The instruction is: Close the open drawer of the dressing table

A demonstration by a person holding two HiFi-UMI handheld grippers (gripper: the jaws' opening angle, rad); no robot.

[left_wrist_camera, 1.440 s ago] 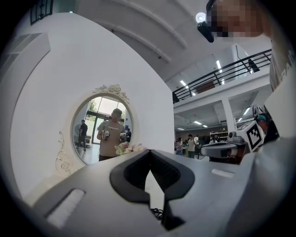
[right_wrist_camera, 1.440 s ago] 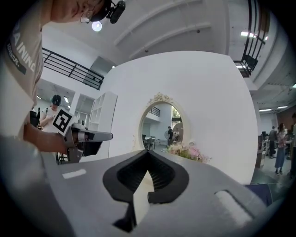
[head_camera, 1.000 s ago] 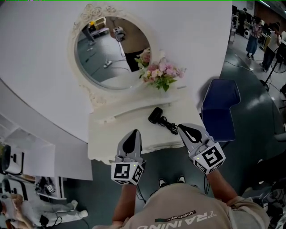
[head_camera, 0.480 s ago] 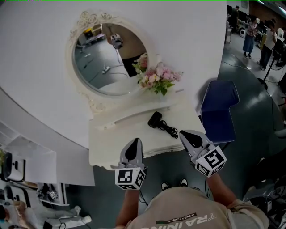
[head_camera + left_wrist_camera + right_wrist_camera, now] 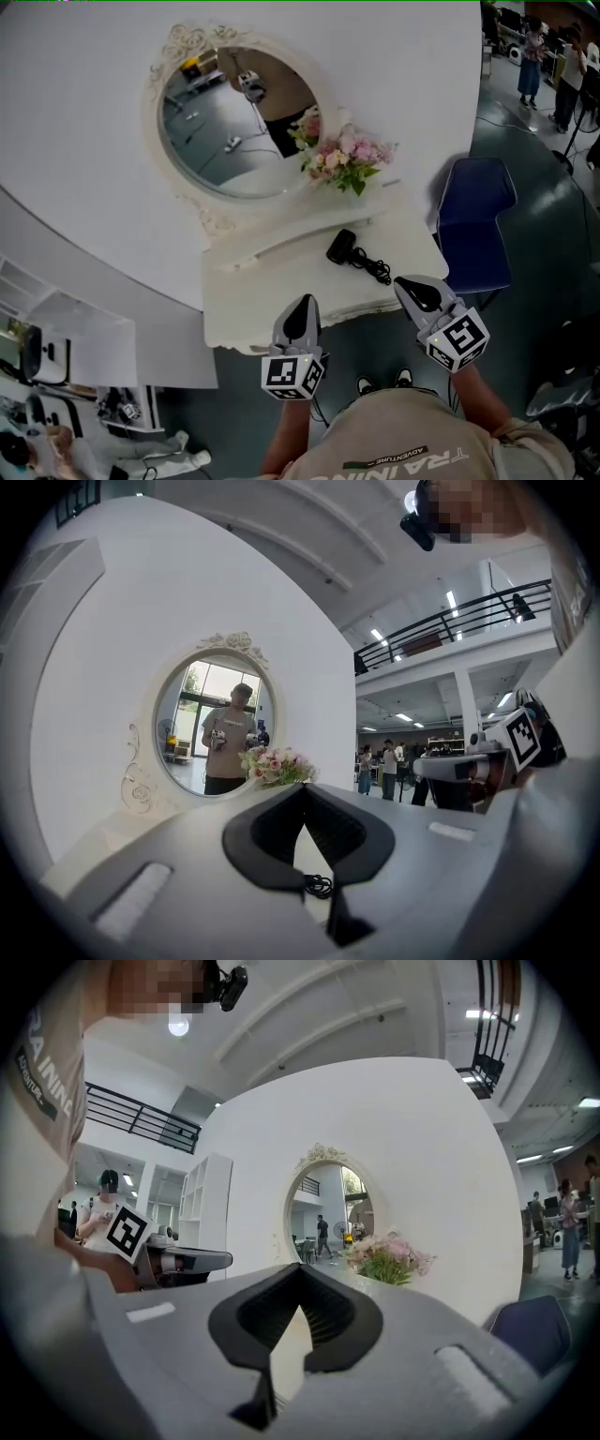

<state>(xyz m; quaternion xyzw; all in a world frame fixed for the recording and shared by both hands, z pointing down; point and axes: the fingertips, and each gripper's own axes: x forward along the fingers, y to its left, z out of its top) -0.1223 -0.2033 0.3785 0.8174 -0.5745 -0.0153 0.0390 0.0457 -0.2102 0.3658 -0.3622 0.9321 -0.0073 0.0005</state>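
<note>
Two tools, the left tool [image 5: 302, 305] and the right tool [image 5: 414, 287], hover at the front edge of the white dressing table [image 5: 272, 281], each with its jaws pressed together on nothing. The drawer sits under that edge, and I cannot tell whether it is open. A black hair dryer [image 5: 341, 247] lies on the table.

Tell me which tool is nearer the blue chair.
Right. The right tool hangs just left of the blue chair, at the dressing table top's right front corner; the left tool is farther left, at the table's front middle.
</note>
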